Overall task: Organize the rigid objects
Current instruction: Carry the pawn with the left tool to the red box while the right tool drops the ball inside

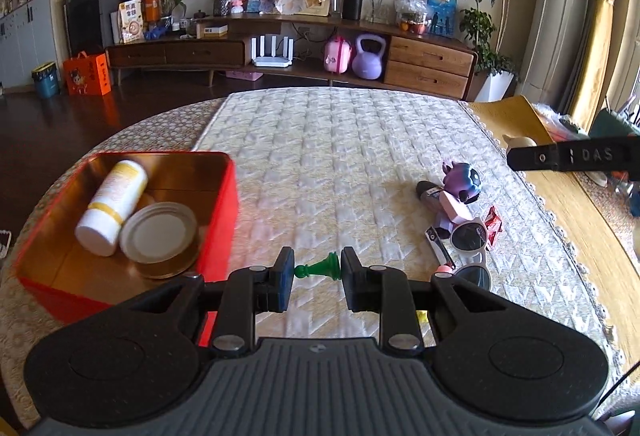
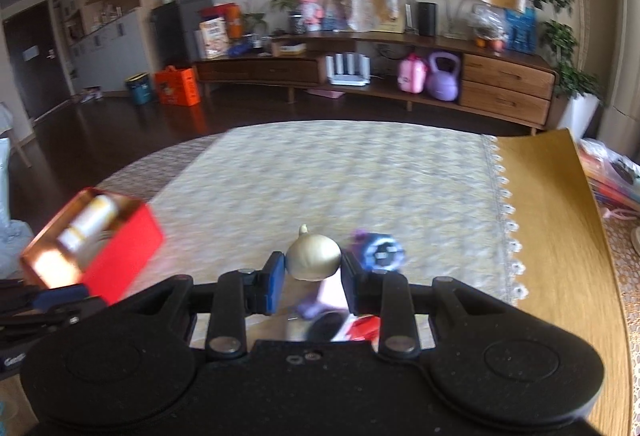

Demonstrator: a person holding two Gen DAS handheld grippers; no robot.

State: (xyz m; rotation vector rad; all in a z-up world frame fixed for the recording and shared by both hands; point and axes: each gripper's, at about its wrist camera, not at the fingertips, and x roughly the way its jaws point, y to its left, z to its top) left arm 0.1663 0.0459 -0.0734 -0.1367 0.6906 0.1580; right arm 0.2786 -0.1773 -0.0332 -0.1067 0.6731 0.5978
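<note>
My left gripper [image 1: 318, 270] is shut on a green chess pawn [image 1: 319, 269], held sideways above the quilted cloth, just right of the red tin box [image 1: 224, 212]. The box holds a white-and-yellow bottle [image 1: 112, 206] and a round lid [image 1: 159, 232]. My right gripper [image 2: 313, 268] is shut on a cream garlic-shaped toy [image 2: 314, 256], above a pile of objects; the view is blurred. The right gripper's finger also shows in the left wrist view [image 1: 568, 156]. The red box also shows in the right wrist view [image 2: 124, 256].
A pile lies on the cloth at the right: a purple figure [image 1: 464, 178], a pink block [image 1: 454, 206], white sunglasses [image 1: 472, 240], a red wrapper [image 1: 494, 224] and a black tool [image 1: 438, 242]. The bare wooden tabletop [image 2: 560, 236] runs along the right.
</note>
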